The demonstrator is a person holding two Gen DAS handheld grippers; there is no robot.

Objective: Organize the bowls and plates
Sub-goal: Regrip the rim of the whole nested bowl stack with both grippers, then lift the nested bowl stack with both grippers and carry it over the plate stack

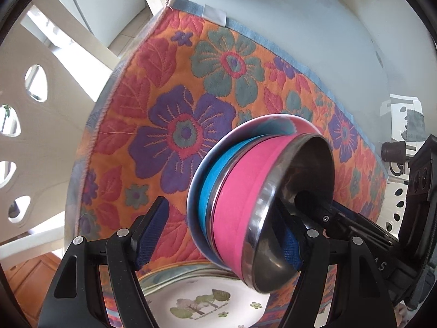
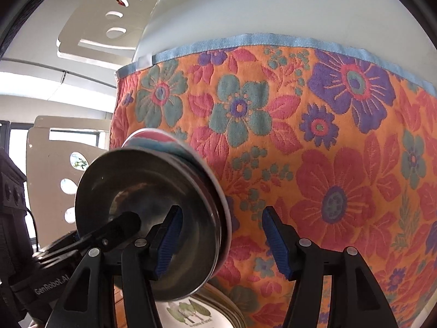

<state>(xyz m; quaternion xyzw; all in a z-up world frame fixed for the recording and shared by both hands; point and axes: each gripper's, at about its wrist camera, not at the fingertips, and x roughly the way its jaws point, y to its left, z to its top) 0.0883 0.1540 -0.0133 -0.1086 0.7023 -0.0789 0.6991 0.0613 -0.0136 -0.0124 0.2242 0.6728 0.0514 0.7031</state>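
The stack of bowls (image 1: 262,205), pink nested over blue, sits on the floral cloth (image 1: 169,104). Its steel rim lies between both sets of spread jaws. The left gripper (image 1: 224,235) and right gripper (image 2: 221,243) straddle opposite sides; whether their pads touch it, I cannot tell. A tree-print plate (image 1: 202,300) lies nearer.

Both wrist views look steeply down, close over the floral cloth (image 1: 169,104), sharing the stacked bowls (image 2: 153,191).

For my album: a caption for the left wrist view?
Open gripper beside stacked bowls on a flowered cloth.
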